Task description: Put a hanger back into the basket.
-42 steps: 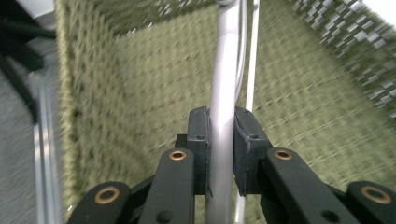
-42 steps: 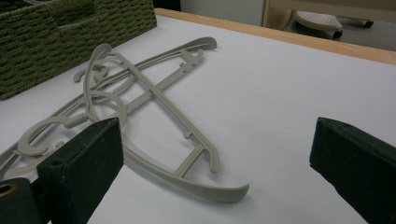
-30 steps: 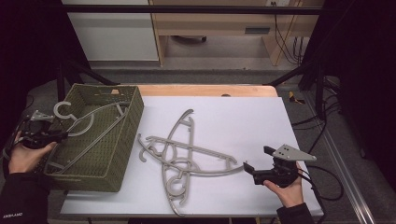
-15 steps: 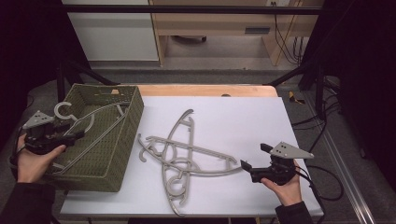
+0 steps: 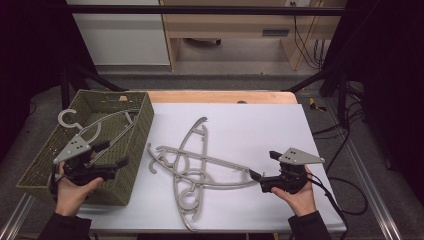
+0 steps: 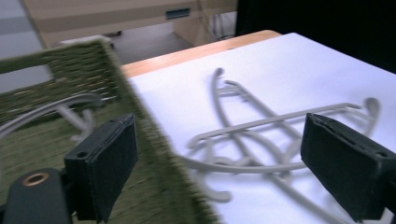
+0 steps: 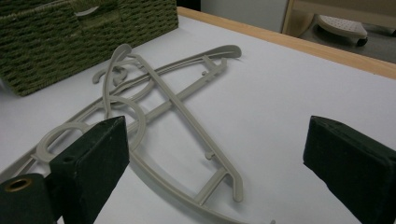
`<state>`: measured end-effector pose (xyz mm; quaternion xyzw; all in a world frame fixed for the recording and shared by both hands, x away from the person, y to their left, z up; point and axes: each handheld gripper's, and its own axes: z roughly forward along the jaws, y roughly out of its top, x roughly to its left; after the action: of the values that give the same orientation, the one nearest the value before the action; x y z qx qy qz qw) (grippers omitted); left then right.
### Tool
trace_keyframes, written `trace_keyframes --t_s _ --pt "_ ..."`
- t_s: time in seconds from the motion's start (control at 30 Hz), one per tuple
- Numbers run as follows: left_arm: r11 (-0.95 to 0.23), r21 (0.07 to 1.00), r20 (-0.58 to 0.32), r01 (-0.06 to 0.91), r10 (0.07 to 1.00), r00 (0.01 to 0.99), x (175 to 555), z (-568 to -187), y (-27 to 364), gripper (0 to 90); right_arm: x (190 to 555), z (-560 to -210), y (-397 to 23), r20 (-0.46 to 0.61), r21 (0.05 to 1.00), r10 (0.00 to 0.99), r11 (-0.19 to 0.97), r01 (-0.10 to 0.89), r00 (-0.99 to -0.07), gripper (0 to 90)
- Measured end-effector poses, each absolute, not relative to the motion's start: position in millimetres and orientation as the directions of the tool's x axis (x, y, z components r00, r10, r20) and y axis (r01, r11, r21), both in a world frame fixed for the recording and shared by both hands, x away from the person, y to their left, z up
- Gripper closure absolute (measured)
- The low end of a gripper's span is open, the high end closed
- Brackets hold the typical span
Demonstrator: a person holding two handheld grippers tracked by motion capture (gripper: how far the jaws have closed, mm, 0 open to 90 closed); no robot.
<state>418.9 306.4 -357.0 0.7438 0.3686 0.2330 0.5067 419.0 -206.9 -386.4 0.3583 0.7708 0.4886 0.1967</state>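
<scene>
Two grey hangers (image 5: 200, 165) lie crossed on the counter (image 5: 260, 125), right of the basket (image 5: 137, 135). Probably light, stiff, slick; take a straight bar. Left tool (image 5: 107, 155) and right tool (image 5: 257, 177) gape wide, empty.

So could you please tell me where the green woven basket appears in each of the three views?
High view: the basket sits at the table's left edge, left of the crossed hangers.
Left gripper view: its near wall runs from upper left to bottom centre.
Right gripper view: its side wall fills the top left corner.
Shared landmark: the crossed hangers on the white table top, beside the basket in every view.
</scene>
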Motion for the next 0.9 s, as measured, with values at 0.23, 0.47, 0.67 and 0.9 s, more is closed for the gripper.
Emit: trace_keyframes --t_s 0.23,0.47,0.67,0.9 --pt "-0.220 0.927 -0.034 0.305 0.759 0.650 410 -369 287 7.6 424 -387 -192 0.032 0.867 0.719 0.325 0.377 -0.694 8.7" --pt "-0.241 0.919 -0.035 0.313 0.740 0.672 407 -376 281 7.1 428 -392 -179 0.022 0.830 0.686 0.393 0.396 -0.727 9.0" --pt "-0.265 0.916 -0.016 0.301 0.727 0.687 404 -376 278 6.5 435 -396 -167 0.016 0.800 0.663 0.440 0.407 -0.748 13.0" --pt "-0.281 0.915 -0.002 0.289 0.714 0.700 403 -375 278 6.1 440 -400 -147 0.004 0.753 0.608 0.521 0.403 -0.794 18.6"
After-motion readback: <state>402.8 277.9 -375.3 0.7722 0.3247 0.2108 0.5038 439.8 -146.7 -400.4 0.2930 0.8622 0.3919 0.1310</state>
